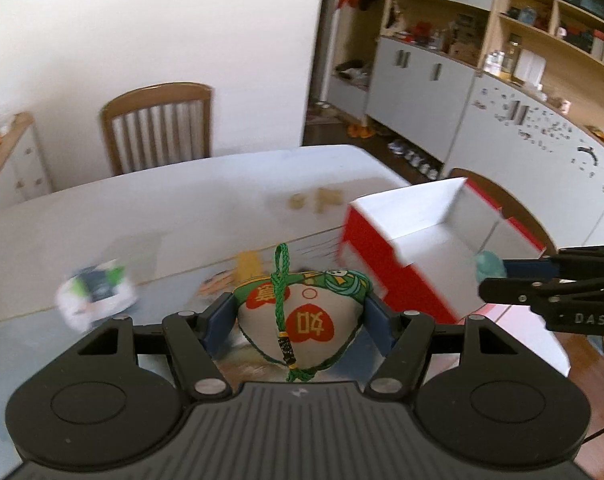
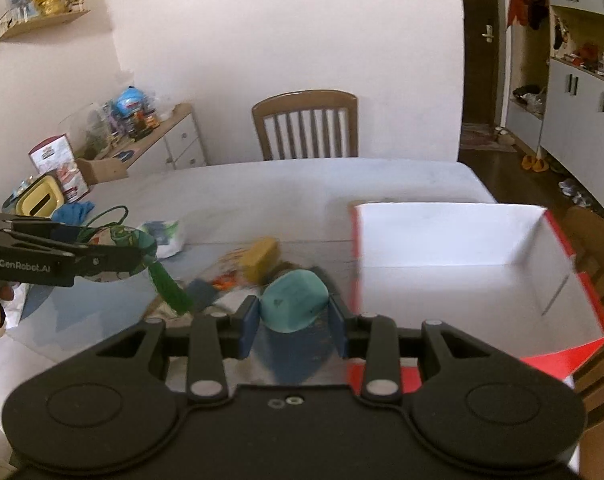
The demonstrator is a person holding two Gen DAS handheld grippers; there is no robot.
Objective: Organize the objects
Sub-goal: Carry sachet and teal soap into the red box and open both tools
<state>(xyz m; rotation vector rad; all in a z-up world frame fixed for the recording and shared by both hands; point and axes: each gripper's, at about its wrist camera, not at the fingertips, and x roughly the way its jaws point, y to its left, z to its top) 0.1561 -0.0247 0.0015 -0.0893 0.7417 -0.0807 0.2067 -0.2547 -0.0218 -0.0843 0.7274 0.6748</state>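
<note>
My left gripper (image 1: 299,312) is shut on a stuffed fabric sachet (image 1: 302,320), white with red hearts, a green top and a green cord, held above the table. It also shows in the right wrist view (image 2: 117,250) at the left, with a green tassel hanging. My right gripper (image 2: 293,312) is shut on a teal rounded object (image 2: 293,300), held just left of the open red box with white inside (image 2: 454,264). In the left wrist view the right gripper (image 1: 490,270) and teal object (image 1: 488,264) hover at the box (image 1: 422,240).
Loose items lie on the white table (image 2: 261,192): a yellow block (image 2: 261,258), a white and green packet (image 2: 163,236), small tan pieces (image 1: 318,200). A wooden chair (image 2: 306,128) stands at the far side. A cluttered sideboard (image 2: 141,136) stands at the left.
</note>
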